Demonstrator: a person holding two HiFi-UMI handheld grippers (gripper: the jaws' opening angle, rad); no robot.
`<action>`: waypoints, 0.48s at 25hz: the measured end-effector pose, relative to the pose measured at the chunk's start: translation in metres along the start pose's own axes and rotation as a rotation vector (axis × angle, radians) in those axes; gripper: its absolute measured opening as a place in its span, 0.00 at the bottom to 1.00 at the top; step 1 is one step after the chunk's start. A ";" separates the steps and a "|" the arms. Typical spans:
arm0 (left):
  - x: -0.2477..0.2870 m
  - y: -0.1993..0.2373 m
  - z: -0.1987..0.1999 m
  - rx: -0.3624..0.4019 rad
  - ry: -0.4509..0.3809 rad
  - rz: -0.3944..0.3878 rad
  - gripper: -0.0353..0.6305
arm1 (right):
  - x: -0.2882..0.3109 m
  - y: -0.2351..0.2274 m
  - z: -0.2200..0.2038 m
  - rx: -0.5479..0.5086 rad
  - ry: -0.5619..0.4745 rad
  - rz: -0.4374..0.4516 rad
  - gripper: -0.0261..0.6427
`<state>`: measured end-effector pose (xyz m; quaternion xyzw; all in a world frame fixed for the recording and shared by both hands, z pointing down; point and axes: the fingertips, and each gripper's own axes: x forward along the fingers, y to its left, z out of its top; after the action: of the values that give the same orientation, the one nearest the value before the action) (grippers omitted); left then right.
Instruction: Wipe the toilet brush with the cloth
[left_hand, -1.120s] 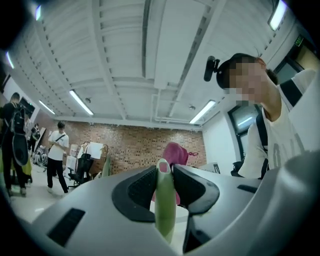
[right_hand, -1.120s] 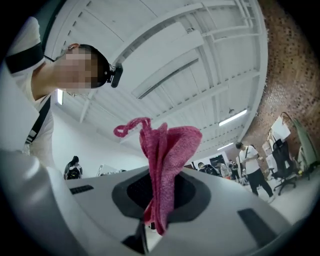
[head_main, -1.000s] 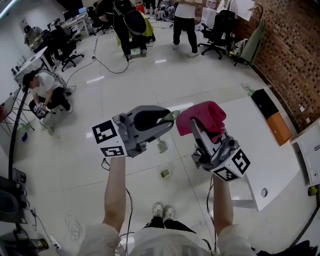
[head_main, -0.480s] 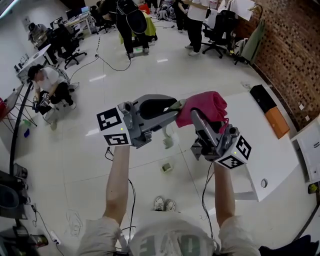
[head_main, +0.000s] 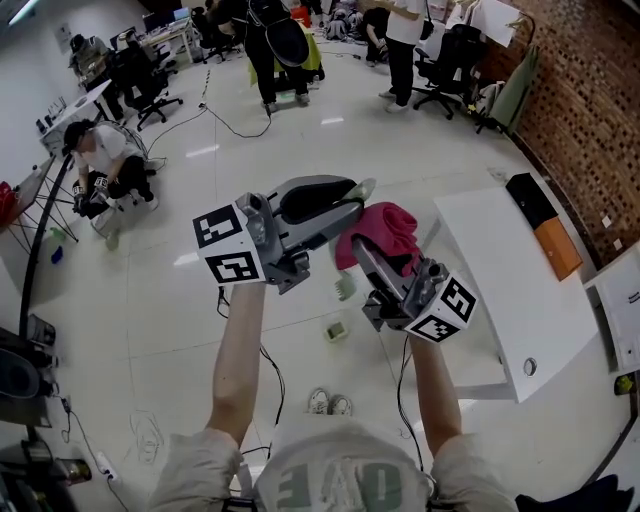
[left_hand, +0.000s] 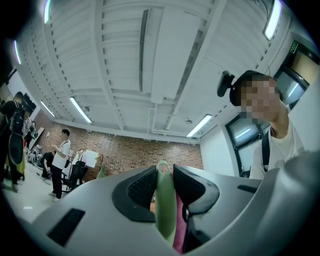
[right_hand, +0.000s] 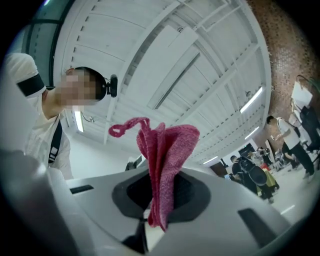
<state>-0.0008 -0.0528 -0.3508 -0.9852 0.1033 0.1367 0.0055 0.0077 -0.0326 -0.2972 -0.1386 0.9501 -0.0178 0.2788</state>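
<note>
Nearest the head camera, a person's two bare forearms are stretching out above a pair of pale shoes (head_main: 330, 403), each hand carrying marker-cubed tongs over a glossy white floor (head_main: 190, 330). On the person's left, the left tongs (head_main: 352, 196) are closing narrowly on the pale green handle of the toilet brush (left_hand: 164, 205). The handle's end is poking out just past the tips, and the bristled head is hanging beneath them. To their right, the right tongs (head_main: 360, 245) are angling up and pinching a folded pink cloth (head_main: 385, 228), most of which is bunching beyond the tips. The cloth is sitting just right of the left tongs' tips, and the left gripper view is showing a strip of pink directly beside the green handle. Whether the two are actually touching cannot be told.

Below both tongs, a small pale object (head_main: 333, 330) is lying on the floor. Off to the right of the right tongs, a white bench (head_main: 520, 300) is carrying a black-and-orange box (head_main: 545, 228) at its far end. Well beyond the left tongs, one person is crouching (head_main: 100, 160) on the floor. Farther still, others are standing (head_main: 280, 45) among office chairs (head_main: 445, 55), with a brick wall (head_main: 590, 100) running along the right.
</note>
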 end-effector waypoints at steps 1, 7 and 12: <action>-0.003 -0.001 0.003 0.000 -0.002 0.002 0.22 | 0.000 0.001 -0.010 -0.006 0.028 -0.005 0.08; -0.017 -0.014 0.027 -0.008 -0.041 -0.018 0.22 | -0.002 0.003 -0.081 0.020 0.197 -0.051 0.08; -0.009 -0.023 0.033 0.013 -0.035 -0.012 0.22 | -0.028 -0.007 -0.125 0.073 0.277 -0.103 0.08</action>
<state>-0.0128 -0.0268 -0.3802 -0.9832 0.0980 0.1533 0.0144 -0.0350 -0.0370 -0.1763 -0.1730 0.9699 -0.0854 0.1485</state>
